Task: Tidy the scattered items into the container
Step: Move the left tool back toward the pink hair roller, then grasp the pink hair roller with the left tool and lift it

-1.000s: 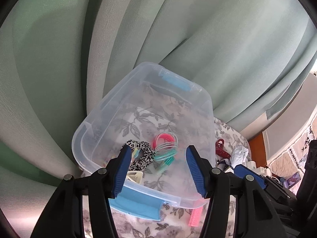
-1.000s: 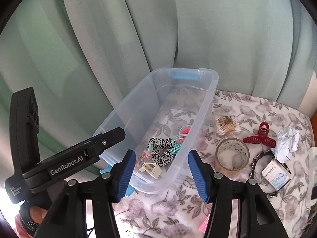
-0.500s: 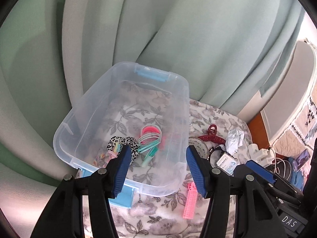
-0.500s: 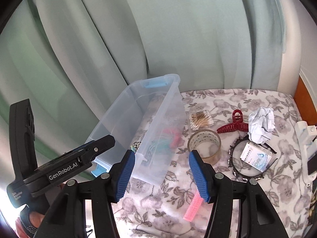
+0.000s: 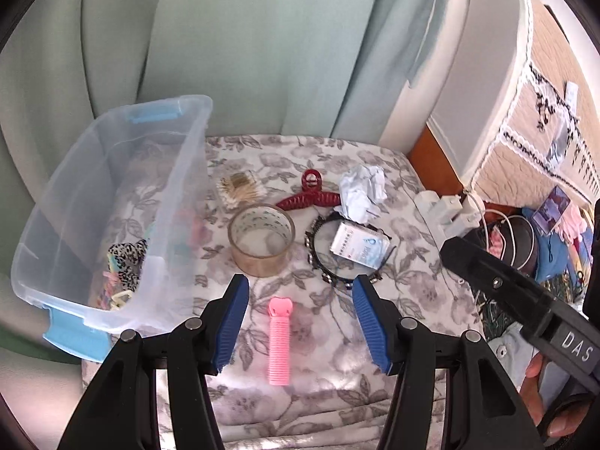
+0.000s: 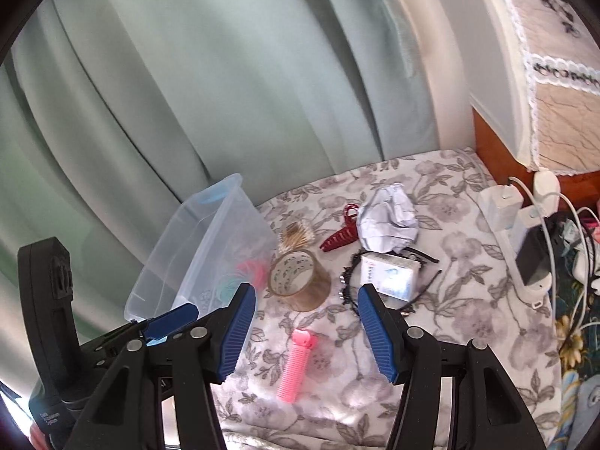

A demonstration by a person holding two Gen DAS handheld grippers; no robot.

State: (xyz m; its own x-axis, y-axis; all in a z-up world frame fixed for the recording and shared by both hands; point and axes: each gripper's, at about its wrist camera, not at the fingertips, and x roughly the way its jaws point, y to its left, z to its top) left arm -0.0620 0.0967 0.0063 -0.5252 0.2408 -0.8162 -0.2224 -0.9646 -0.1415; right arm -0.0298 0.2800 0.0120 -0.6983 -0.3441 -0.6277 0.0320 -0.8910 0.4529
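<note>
Looks like somebody's bedroom at home: pale green curtains (image 5: 240, 37) are hanging behind a grey floral blanket (image 5: 412, 281), phone chargers (image 6: 525, 217) sitting at its edge.

**Container and loose items — state at this moment**

The clear plastic container (image 5: 112, 202) with blue latches stood at the left edge of the floral cloth, already holding a leopard-print scrunchie (image 5: 125, 258) and coloured hair ties. Outside it lay the rest — a pink hair roller (image 5: 279, 341) nearest the camera, a tape roll (image 5: 261, 238) on its side just beside the container wall, cotton swabs (image 5: 240, 189) behind it. Further right: a dark red claw clip (image 5: 309, 195), crumpled paper (image 5: 362, 191), and a small white packet (image 5: 358, 245) resting on a black studded headband (image 5: 318, 262).
</note>
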